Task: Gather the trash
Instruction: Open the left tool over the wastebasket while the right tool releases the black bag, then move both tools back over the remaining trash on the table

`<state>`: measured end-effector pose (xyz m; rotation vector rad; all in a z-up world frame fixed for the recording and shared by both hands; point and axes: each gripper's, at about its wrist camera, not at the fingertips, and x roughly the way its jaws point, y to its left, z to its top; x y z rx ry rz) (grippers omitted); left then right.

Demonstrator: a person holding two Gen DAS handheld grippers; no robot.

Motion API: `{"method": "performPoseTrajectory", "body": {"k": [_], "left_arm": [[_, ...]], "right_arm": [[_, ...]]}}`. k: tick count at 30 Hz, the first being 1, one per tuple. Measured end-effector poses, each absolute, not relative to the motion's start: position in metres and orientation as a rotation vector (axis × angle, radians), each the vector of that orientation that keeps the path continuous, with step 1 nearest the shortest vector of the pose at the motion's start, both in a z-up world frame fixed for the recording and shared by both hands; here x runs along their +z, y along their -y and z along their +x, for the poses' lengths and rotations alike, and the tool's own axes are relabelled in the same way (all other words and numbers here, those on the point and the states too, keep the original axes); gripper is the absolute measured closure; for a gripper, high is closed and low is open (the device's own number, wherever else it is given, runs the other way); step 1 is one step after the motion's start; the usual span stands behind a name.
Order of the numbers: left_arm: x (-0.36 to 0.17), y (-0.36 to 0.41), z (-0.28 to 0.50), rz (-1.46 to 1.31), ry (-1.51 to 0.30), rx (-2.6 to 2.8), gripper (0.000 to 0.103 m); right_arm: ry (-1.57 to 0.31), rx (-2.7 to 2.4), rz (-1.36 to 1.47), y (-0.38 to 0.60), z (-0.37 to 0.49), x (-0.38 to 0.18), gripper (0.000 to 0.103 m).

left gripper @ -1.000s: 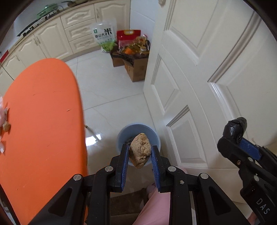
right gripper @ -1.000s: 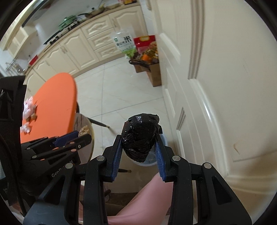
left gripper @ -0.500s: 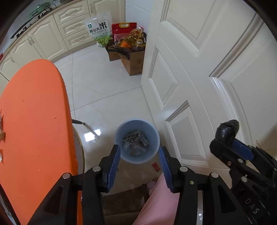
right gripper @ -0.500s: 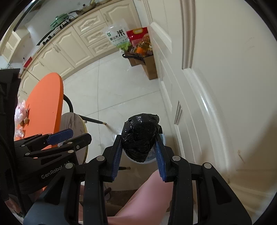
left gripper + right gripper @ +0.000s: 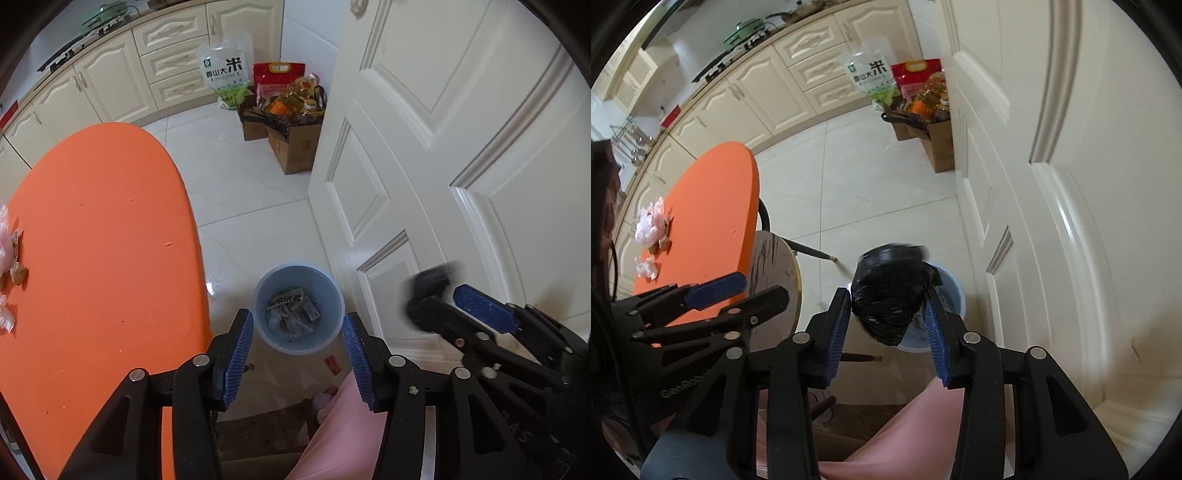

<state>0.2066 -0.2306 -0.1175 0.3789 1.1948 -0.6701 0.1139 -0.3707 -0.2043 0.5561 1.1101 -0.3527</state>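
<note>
Left tongs (image 5: 297, 350) just spread, now empty — lump gone into bin (image 5: 334, 295); right tongs (image 5: 886, 321) loosening, black bag (image 5: 890, 291) still between them.

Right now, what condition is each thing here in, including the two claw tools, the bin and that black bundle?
left gripper: open, nothing between its jaws, which have just been opening.
right gripper: jaws just widened; black bag between them.
black bag: crumpled, blurred, above the bin.
blue bin: upright, no lid, partly filled with paper scraps.
orange table: a few wrappers at its edge.
white door: whether shut, cannot tell.
</note>
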Motion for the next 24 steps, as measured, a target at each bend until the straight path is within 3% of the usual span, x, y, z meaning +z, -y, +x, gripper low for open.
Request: {"method": "performPoseTrajectory", "body": {"k": [24], "left_arm": [[-0.074, 0.149, 0.191, 0.31, -1.14, -0.631, 0.052]], "right_arm": [[-1.093, -0.327, 0.488, 0.319, 0.118, -0.169, 0.062]]}}
